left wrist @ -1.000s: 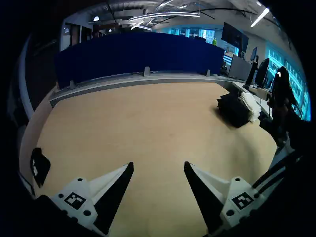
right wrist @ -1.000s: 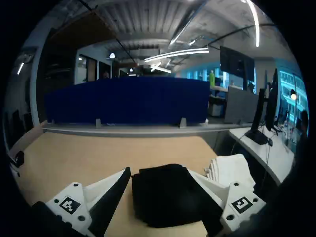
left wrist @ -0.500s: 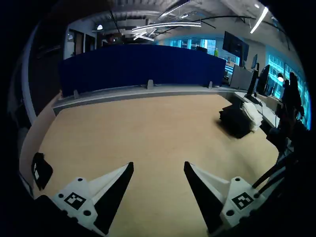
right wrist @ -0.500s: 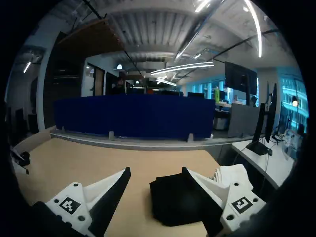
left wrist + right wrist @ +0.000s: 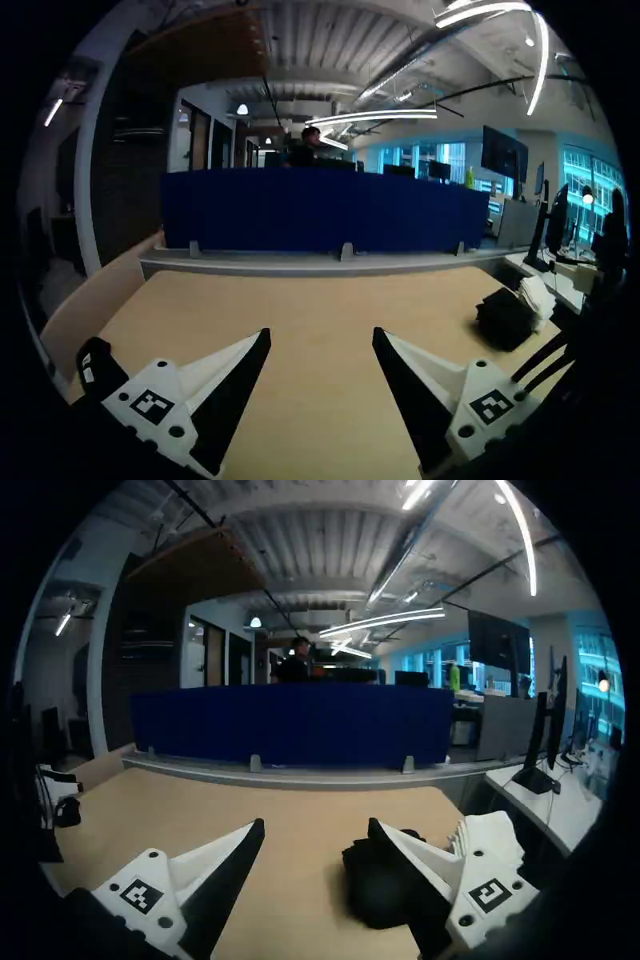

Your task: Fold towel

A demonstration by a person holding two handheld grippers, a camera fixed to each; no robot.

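Towel stack (image 5: 506, 318) on wooden table (image 5: 320, 308)

We see the black towel stack (image 5: 366, 890) partly hidden behind a finger of the right gripper (image 5: 314, 824), and a person (image 5: 297, 661), cut off by the blue divider (image 5: 296, 724), too small to make out.
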